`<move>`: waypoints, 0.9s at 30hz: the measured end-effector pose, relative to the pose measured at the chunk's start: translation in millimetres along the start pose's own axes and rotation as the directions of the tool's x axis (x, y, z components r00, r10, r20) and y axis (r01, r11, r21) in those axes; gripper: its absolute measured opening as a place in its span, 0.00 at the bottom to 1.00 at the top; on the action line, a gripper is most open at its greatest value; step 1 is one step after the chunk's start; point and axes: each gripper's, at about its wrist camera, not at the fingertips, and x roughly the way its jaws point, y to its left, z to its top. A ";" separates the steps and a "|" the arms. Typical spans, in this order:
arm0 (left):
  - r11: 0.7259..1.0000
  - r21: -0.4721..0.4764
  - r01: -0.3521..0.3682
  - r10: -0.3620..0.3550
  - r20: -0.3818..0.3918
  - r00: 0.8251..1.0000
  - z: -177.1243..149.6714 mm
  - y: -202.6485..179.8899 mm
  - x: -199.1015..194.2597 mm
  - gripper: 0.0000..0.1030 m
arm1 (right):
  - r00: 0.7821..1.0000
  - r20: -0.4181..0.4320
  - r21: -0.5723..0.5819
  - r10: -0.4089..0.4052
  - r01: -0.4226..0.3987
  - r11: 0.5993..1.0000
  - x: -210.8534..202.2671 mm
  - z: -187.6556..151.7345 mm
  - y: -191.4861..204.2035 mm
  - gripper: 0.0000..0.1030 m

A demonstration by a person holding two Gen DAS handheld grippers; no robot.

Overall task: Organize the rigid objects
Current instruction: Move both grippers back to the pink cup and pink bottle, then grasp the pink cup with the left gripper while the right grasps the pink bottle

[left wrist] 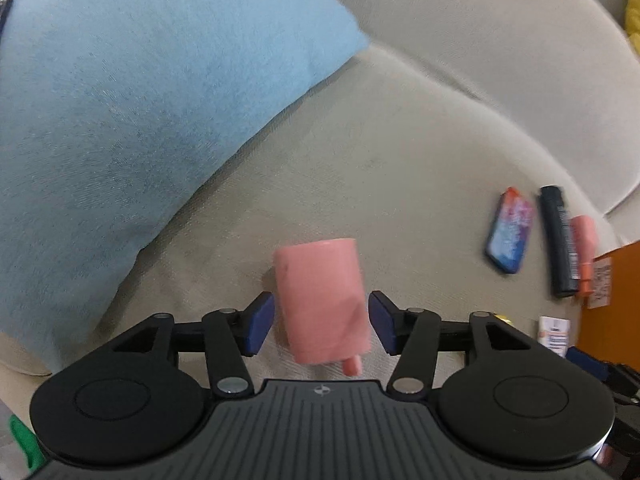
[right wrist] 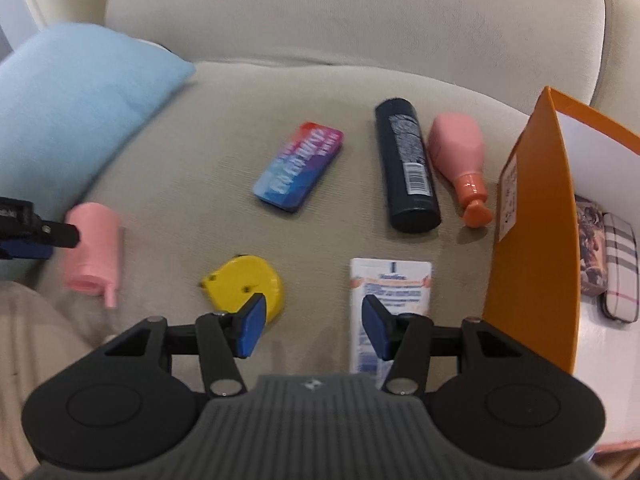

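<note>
A pink cylindrical bottle with a small spout lies on the beige sofa seat between the pads of my left gripper. The jaws stand open, with a slim gap on each side of the bottle. The right wrist view shows the same bottle at far left, one left-gripper finger beside it. My right gripper is open over bare seat between a yellow tape measure and a white tube, gripping nothing.
Further back lie a colourful flat tin, a dark bottle and a pink bottle with an orange cap. An orange box at right holds patterned cases. A blue cushion fills the left.
</note>
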 end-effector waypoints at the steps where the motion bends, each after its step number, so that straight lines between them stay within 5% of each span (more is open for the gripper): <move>1: 1.000 0.000 -0.008 0.008 -0.015 1.000 1.8 -1.0 4.8 0.63 | 1.000 -0.008 0.000 -0.011 0.011 1.000 3.4 1.2 -2.2 0.53; 8: 0.999 0.008 0.032 -0.031 -0.062 0.998 6.0 -4.4 21.6 0.65 | 0.998 -0.033 0.006 -0.061 0.061 0.998 24.1 12.4 -15.3 0.53; 15: 0.999 0.041 -0.037 0.040 -0.076 0.996 11.1 -15.4 31.4 0.62 | 0.994 -0.033 -0.071 -0.100 0.098 0.993 27.2 23.3 -15.6 0.53; 27: 0.993 0.117 0.004 -0.003 -0.011 1.000 10.1 -41.8 28.0 0.61 | 0.989 -0.036 -0.231 -0.147 0.134 0.964 25.3 69.6 -32.1 0.53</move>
